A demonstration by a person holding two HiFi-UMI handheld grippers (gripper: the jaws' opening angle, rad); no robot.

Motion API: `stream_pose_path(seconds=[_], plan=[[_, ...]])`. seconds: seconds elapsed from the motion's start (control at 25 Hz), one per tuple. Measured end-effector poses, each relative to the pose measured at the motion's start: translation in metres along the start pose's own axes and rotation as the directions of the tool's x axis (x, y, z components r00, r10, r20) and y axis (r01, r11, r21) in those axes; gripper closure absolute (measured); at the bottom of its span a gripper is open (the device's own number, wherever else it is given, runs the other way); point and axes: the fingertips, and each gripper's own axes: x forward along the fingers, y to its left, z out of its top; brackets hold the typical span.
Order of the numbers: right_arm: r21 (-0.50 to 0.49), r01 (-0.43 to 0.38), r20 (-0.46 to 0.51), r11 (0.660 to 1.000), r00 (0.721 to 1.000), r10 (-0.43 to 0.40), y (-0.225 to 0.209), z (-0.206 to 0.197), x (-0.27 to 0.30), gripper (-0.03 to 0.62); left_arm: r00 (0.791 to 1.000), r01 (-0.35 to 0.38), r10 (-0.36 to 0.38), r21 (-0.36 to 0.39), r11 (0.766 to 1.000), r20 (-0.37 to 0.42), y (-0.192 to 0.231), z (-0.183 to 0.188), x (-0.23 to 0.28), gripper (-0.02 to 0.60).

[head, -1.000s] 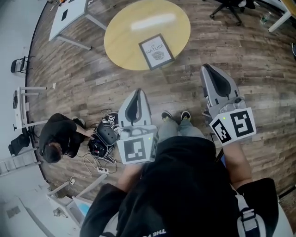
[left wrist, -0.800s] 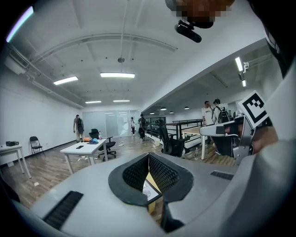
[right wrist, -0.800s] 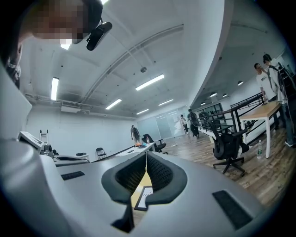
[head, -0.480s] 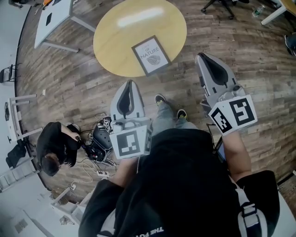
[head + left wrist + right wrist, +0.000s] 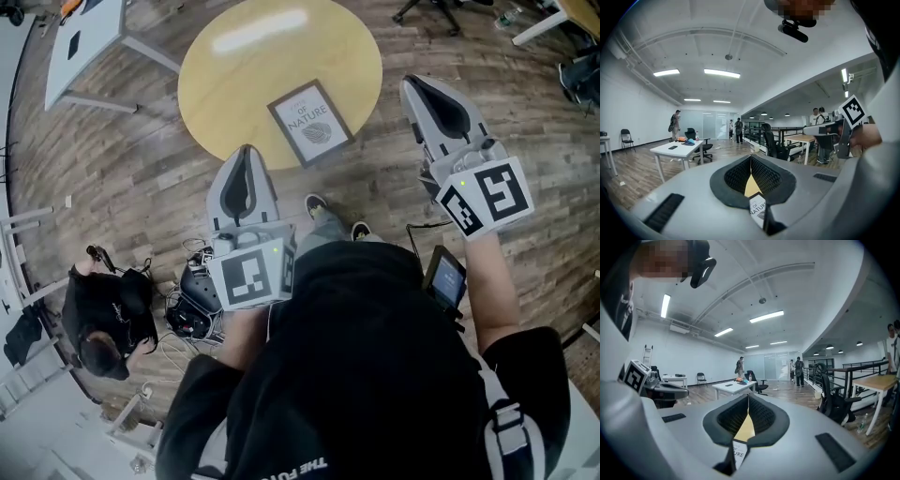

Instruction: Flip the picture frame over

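The picture frame [image 5: 310, 122] lies face up near the round surface's [image 5: 234, 75] near edge. The left tongs [image 5: 246, 164] and right tongs [image 5: 424, 92] hover short of it, closed and empty. Arriving closed, they could shove the frame off the edge.

Picture frame [image 5: 310, 123] face up on round yellow tabletop [image 5: 234, 84], just ahead between left gripper [image 5: 246, 152] and right gripper [image 5: 414, 84], jaws together, empty.

The left tool [image 5: 245, 156] and the right tool [image 5: 418, 87] are now nearer to the round tabletop [image 5: 234, 75] and the picture frame [image 5: 310, 122] than before, and the left tool's tip now shows at the tabletop's near edge.
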Motion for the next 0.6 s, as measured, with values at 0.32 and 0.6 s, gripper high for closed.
stream_pose_path(seconds=[0.32,0.6], plan=[[-0.272,-0.161,-0.194,0.949,0.975,0.109,0.055,-0.053,0.046,0.574,0.999,0.033,-0.033,-0.031,0.999,-0.001,0.021,-0.016,0.024,0.558],[-0.407,-0.484,-0.491,0.775,0.831,0.261,0.12,-0.174,0.067,0.574,0.999,0.033,-0.034,-0.048,0.998,-0.02,0.032,-0.034,0.035,0.558]])
